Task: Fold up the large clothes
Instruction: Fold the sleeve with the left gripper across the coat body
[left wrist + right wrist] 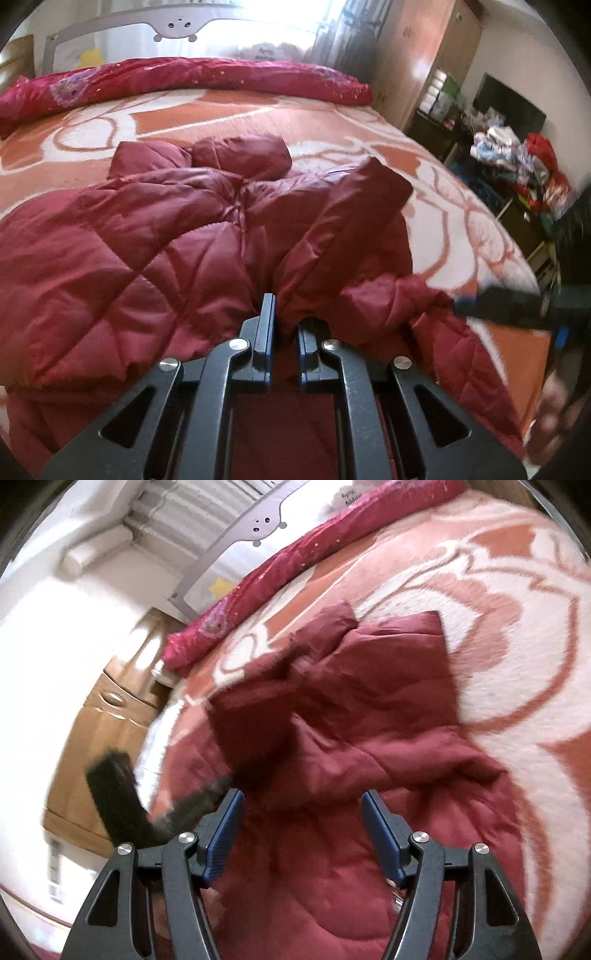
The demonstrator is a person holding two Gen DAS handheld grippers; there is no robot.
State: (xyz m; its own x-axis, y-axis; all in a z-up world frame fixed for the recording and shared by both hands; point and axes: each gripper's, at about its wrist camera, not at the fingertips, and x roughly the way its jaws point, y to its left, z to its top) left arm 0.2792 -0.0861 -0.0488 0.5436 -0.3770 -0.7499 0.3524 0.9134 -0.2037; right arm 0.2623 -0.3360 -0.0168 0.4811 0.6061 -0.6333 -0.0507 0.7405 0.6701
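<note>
A dark red quilted jacket lies spread on the bed, with its hood bunched at the far end and one sleeve folded across the body. My left gripper is shut on a bulging fold of the jacket's near edge. My right gripper hovers open just above the jacket with nothing between its blue pads. In the left wrist view it shows as a blurred dark shape at the jacket's right edge.
An orange and white patterned blanket covers the bed. A rolled crimson quilt lies along the far side before a grey bed rail. Piled clothes sit right of the bed; a wooden cabinet stands left.
</note>
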